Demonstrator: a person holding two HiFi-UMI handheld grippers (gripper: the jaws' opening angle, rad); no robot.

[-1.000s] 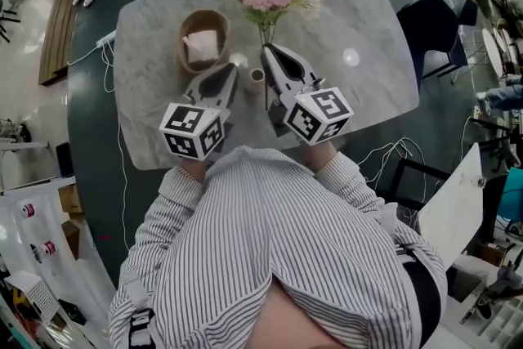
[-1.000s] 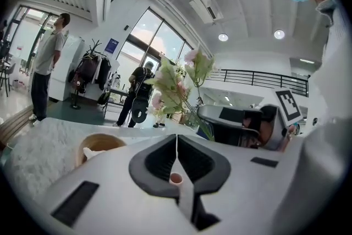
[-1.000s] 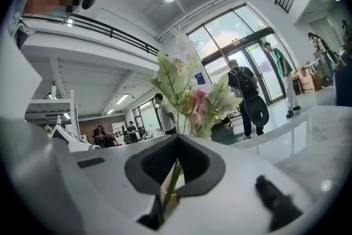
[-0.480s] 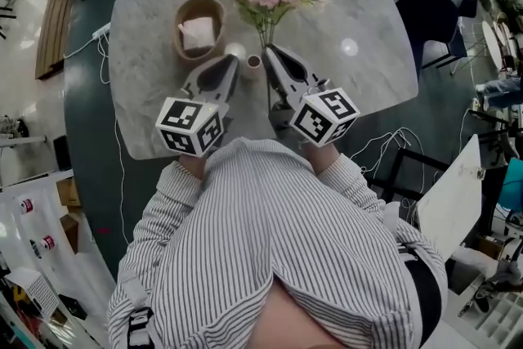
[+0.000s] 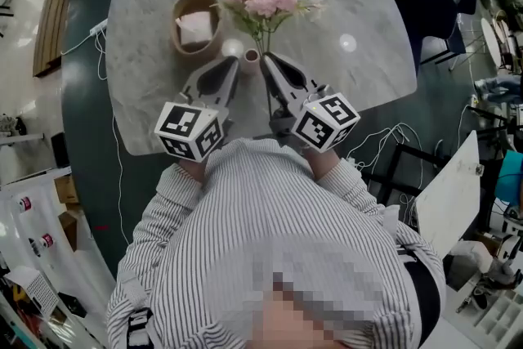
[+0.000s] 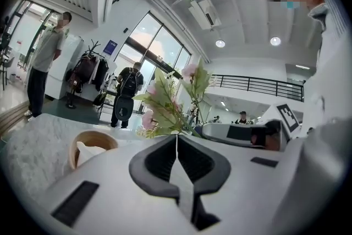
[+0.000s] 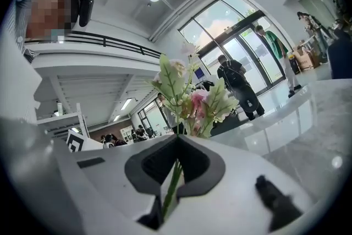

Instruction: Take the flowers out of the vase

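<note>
Right claw (image 5: 266,61), clamped on the flowers' (image 5: 263,0) stems, has drawn them back over the desk (image 5: 368,4). The small vase (image 5: 251,55) beside it looks emptied. Left claw (image 5: 234,63) is closed, empty.

— Left gripper (image 5: 232,63)?
— Level, reaching in from the counter's (image 5: 368,12) near edge, jaws pinched closed on nothing.
— Right gripper (image 5: 265,59)?
— Just beside, level too, clamped on the flower stems (image 7: 171,181).
</note>
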